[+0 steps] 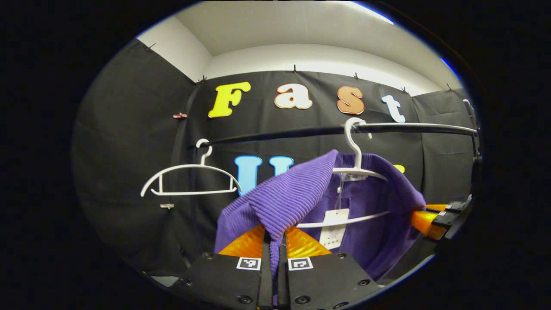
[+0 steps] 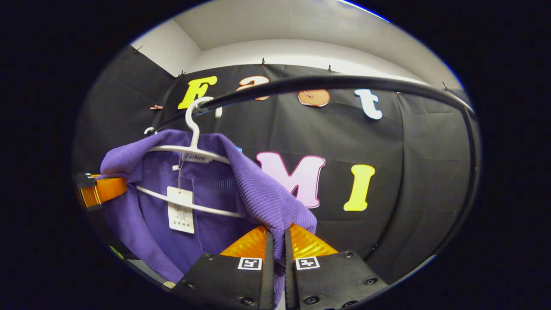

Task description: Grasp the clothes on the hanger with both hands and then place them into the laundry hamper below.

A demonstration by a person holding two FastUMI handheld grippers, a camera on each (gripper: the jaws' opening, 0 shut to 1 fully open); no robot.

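Left gripper (image 1: 275,241): being clamped on purple ribbed knit garment (image 1: 297,193) shoulder.
Right gripper (image 2: 277,239): being clamped on opposite shoulder.
White plastic hanger (image 2: 189,150): being draped, above both grippers.

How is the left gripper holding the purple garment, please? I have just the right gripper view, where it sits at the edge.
Observer: In the left gripper view, the left gripper has both fingers shut on a fold of the purple garment.
Operator: Thank you. Is anything else hanging on the rail?
Observer: Yes, a bare white hanger hangs on the rail, apart from the garment's hanger.
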